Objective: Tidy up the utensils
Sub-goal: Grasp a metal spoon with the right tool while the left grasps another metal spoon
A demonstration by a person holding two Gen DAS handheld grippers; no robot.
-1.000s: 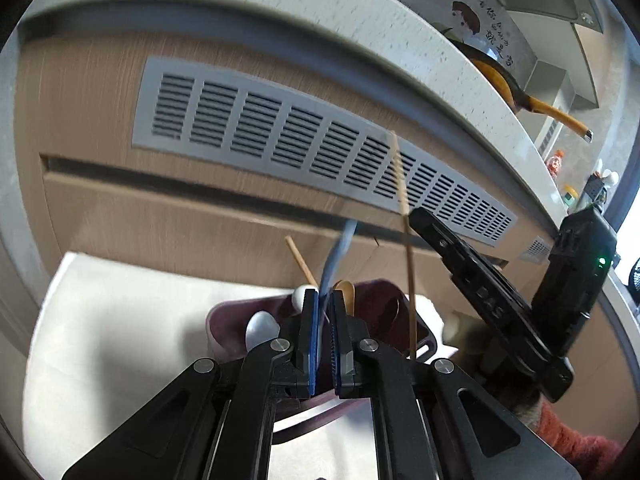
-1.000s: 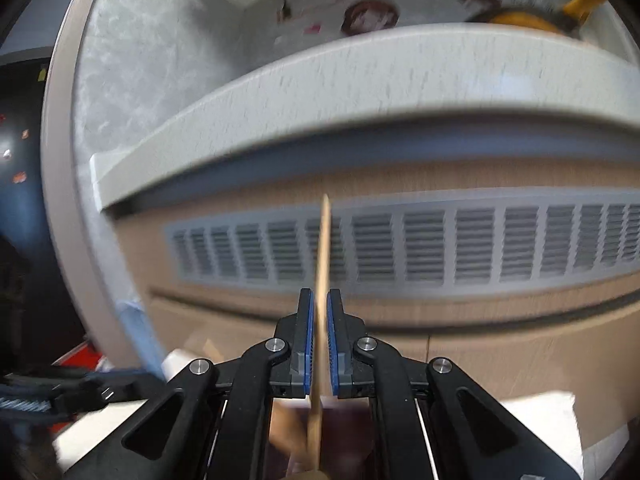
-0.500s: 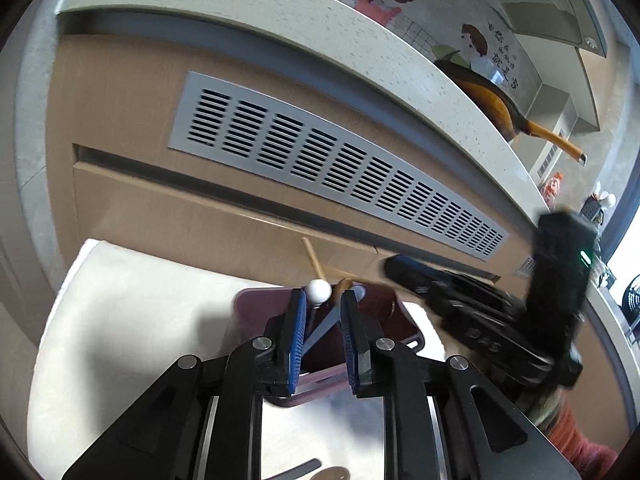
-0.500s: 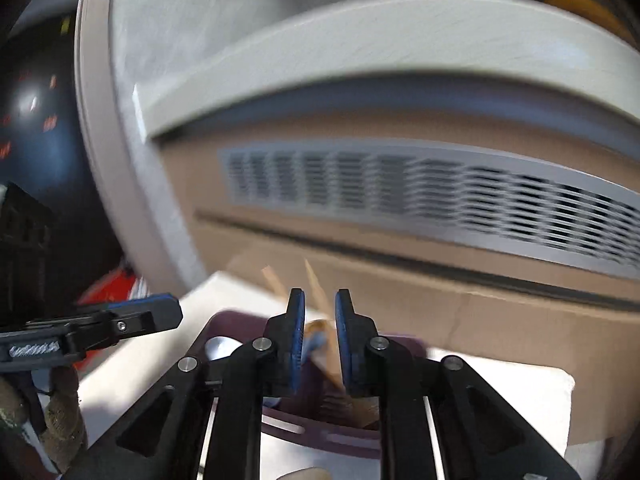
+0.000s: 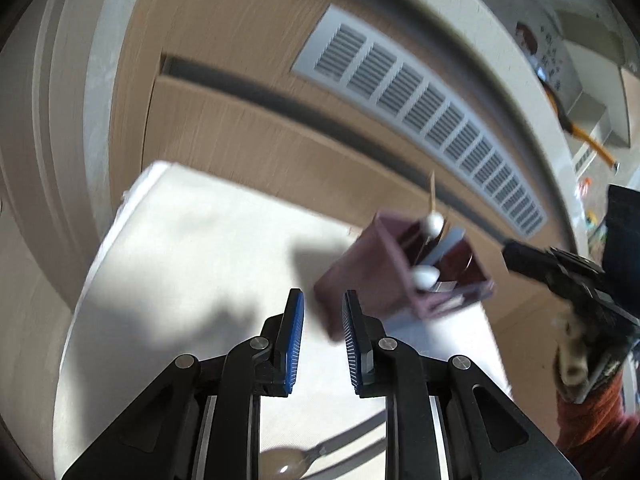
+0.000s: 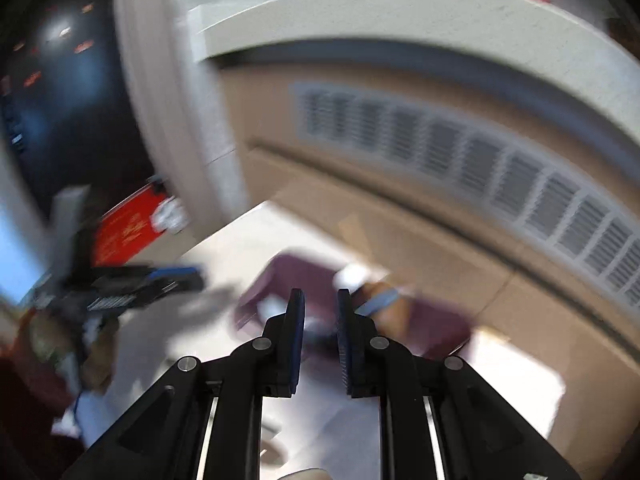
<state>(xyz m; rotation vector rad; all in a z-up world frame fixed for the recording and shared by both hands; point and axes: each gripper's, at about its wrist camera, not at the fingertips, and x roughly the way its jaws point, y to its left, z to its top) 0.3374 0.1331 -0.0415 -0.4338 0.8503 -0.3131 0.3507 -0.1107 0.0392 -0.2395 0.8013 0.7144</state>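
A: Both grippers have let go; the blue utensil and chopstick now stand in the maroon holder (image 5: pixel 372 280).

B: The left gripper (image 5: pixel 322 340), jaws just parted and empty, is nearer the metal spoon (image 5: pixel 296 466) lying crosswise below; the right gripper (image 6: pixel 320 340) is empty too.

My left gripper (image 5: pixel 322 312) is matte black, with ribbed blue pads (image 5: pixel 295 340) and silver screws at the linkage joints. My right gripper (image 6: pixel 321 312) is built the same, and my sleeve (image 5: pixel 592 420) is rust-red knit.
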